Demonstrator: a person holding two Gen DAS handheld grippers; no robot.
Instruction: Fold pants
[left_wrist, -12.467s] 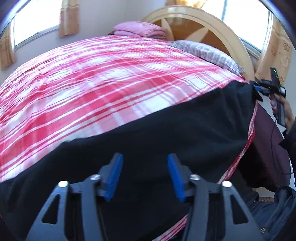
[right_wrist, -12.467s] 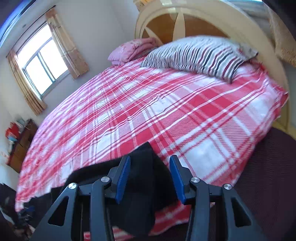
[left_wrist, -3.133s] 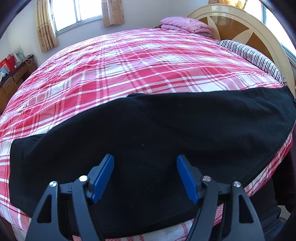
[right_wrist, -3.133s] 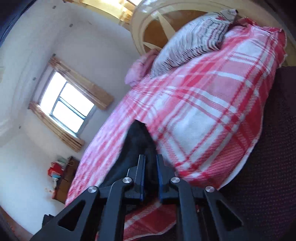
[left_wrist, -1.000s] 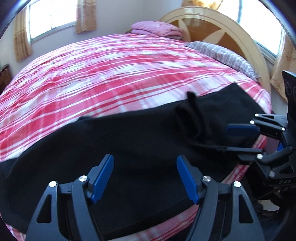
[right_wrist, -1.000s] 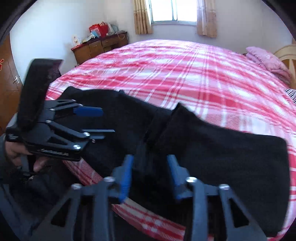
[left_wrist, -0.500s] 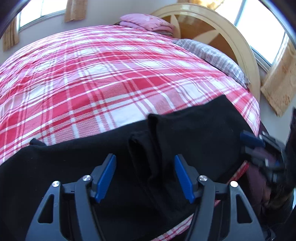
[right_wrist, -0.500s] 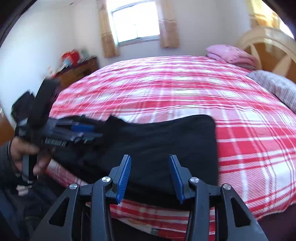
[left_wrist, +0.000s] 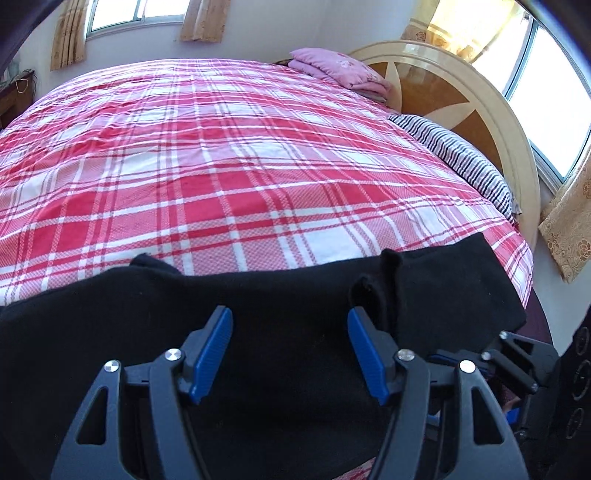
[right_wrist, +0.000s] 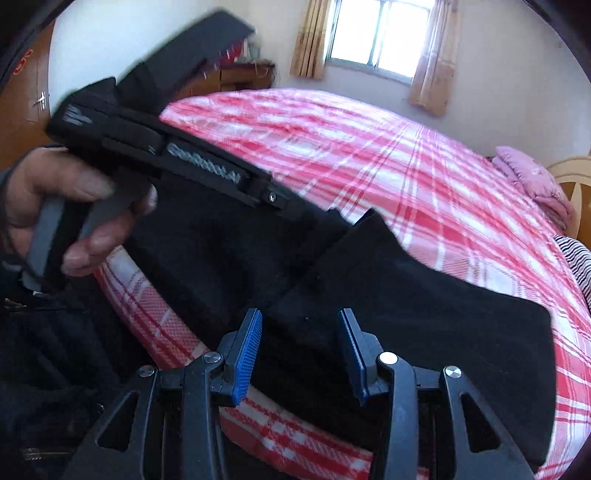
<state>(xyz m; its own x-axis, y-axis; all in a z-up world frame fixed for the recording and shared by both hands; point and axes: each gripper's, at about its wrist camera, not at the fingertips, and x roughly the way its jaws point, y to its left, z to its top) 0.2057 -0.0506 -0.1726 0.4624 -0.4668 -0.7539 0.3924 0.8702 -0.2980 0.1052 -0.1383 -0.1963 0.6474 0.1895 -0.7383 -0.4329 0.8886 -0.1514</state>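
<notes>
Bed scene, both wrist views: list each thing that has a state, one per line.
Black pants: lying along the bed's near edge, partly folded, one end doubled over.
Left tongs: open, held by neither pad, over the pants.
Right tongs: closing, pads not yet pressing the pants.
Plaid bedspread: spread flat.

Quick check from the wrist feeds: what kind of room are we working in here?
A home bedroom, most likely. The black pants lie on a bed with a red plaid cover, striped pillow and curved headboard, under curtained windows.
</notes>
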